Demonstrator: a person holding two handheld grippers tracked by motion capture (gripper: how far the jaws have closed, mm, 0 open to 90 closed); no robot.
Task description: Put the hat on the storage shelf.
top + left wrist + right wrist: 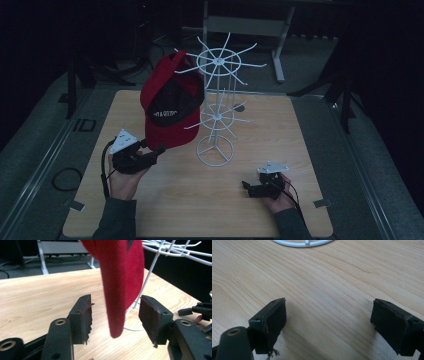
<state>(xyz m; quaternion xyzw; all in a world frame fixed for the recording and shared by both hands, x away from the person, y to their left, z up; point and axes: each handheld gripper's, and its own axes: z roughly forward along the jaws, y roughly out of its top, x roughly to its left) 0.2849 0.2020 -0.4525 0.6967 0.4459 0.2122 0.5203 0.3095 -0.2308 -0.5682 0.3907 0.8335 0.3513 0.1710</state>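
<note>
Pale wooden tabletop (175,210) lies bare along its near edge. White wire hat rack (216,107) carries the red baseball cap (172,100), brim hanging untouched between the left gripper (115,317)'s spread jaws. Right gripper (328,320) gapes over bare wood.

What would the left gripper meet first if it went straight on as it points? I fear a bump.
Most likely the brim of the red cap, which hangs between the open jaws of the left gripper. The white wire rack stands behind it, though depth is unclear.
</note>
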